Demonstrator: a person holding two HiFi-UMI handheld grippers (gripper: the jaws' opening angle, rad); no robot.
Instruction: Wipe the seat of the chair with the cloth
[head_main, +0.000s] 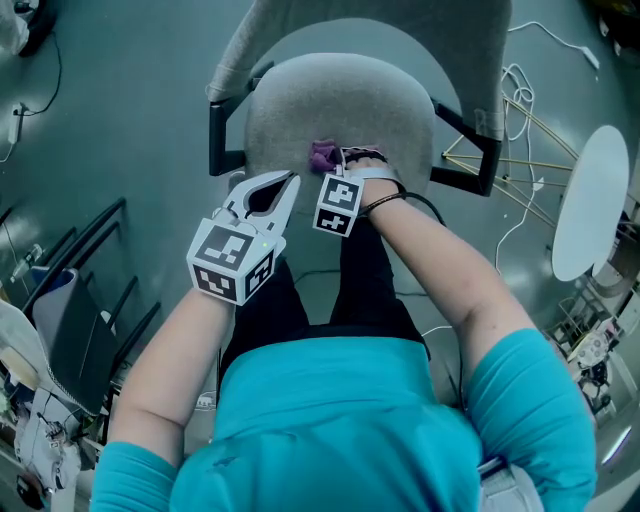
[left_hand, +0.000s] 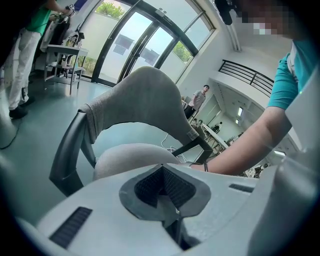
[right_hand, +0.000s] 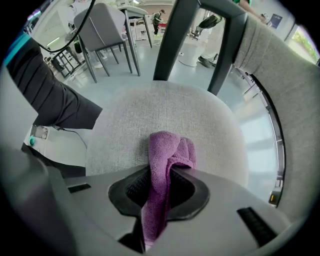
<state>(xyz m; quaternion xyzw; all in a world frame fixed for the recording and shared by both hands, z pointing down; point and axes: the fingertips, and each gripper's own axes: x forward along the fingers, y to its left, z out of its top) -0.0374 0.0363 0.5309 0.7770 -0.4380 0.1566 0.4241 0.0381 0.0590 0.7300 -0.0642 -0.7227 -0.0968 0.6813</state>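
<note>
Bright daylight from windows (left_hand: 145, 45); fisheye edges dark and blurred.

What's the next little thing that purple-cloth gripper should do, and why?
Probably sweep the right gripper sideways across the seat: it is shut on the purple cloth, whose bunched end seems to rest mid-seat, with bare grey fabric all around.

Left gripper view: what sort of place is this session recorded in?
Probably a big open lab or workshop hall. It has tall glass doors, a railed mezzanine and a work table with people standing nearby.
</note>
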